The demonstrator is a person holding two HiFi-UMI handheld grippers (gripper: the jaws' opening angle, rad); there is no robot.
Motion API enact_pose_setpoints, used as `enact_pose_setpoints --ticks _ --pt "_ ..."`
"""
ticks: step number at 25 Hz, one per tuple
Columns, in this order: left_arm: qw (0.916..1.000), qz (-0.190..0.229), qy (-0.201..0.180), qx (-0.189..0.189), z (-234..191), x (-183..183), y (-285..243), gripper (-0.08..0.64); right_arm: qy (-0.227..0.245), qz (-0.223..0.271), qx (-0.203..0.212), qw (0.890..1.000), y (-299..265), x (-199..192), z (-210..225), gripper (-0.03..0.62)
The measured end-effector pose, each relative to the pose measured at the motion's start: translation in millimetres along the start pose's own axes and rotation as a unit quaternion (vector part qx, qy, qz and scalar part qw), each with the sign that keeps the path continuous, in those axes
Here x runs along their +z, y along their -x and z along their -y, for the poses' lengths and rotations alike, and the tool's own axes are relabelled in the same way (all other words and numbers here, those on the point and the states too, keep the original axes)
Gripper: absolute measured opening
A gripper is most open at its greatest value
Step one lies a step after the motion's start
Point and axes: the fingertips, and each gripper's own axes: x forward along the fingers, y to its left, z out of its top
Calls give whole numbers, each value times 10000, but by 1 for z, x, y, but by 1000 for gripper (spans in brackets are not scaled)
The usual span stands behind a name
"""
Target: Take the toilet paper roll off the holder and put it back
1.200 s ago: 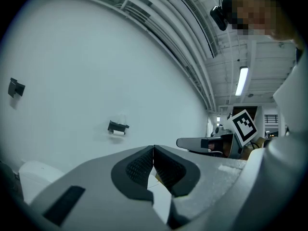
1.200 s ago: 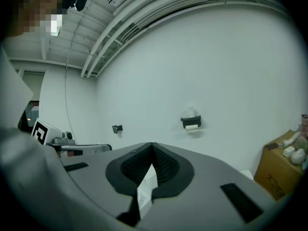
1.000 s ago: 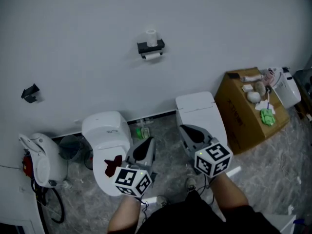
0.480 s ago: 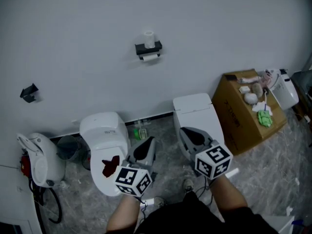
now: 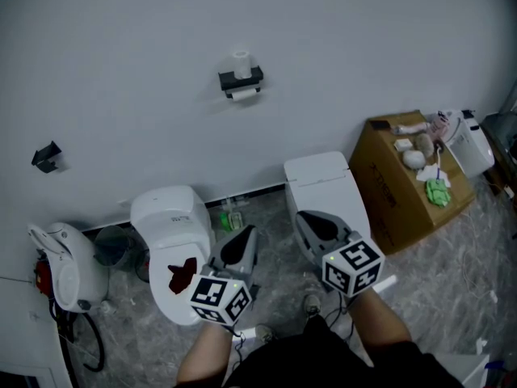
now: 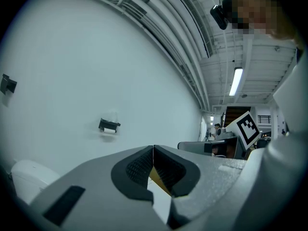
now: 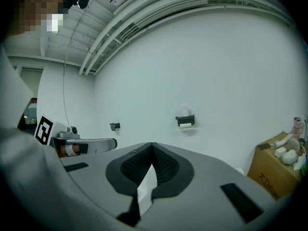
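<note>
**What we cannot make out**

In the head view, the toilet paper roll (image 5: 241, 58) and its holder (image 5: 241, 80) sit small at upper centre, and we cannot tell how the roll rests there. The bits on the cardboard box (image 5: 396, 192) at the right are too small to name. The right gripper (image 5: 303, 217) covers much of the right toilet (image 5: 321, 176). The person's forearms (image 5: 384, 320) run off the bottom edge. In both gripper views the holder is a tiny dark speck.

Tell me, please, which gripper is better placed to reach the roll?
Left, probably: in the head view the roll lines up above the left gripper; the right gripper is offset.
</note>
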Motion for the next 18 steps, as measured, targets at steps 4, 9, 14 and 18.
enact_pose_setpoints --ticks 4,9,14,18 --pt "10000 -14 -10 -22 4 0 -2 5 -3 -3 -19 10000 4 0 3 -3" --pt "10000 -16 -13 -13 6 -2 -5 5 -3 11 -14 10000 6 0 7 -3" --pt "10000 -12 -12 4 7 -3 -4 5 -1 9 12 10000 6 -1 6 -3" --pt "10000 -18 15 17 10 -5 -3 5 -14 6 23 10000 9 -2 5 -3"
